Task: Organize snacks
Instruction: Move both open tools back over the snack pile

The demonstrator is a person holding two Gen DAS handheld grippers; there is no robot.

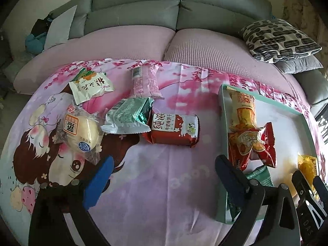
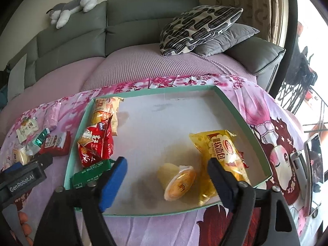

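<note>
Loose snacks, centre-left of left view: red biscuit pack, green packet, bun. Tray, right view centre: jelly cup, yellow bread pack. Left gripper and right gripper: jaws wide apart, empty.

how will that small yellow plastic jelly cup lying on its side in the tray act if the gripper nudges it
The small yellow plastic jelly cup lies on its side on the teal-rimmed tray, so a nudge would probably roll it in a curve. Its tapered, glossy wall may slip between the open right gripper fingers. It looks fairly rigid.
</note>
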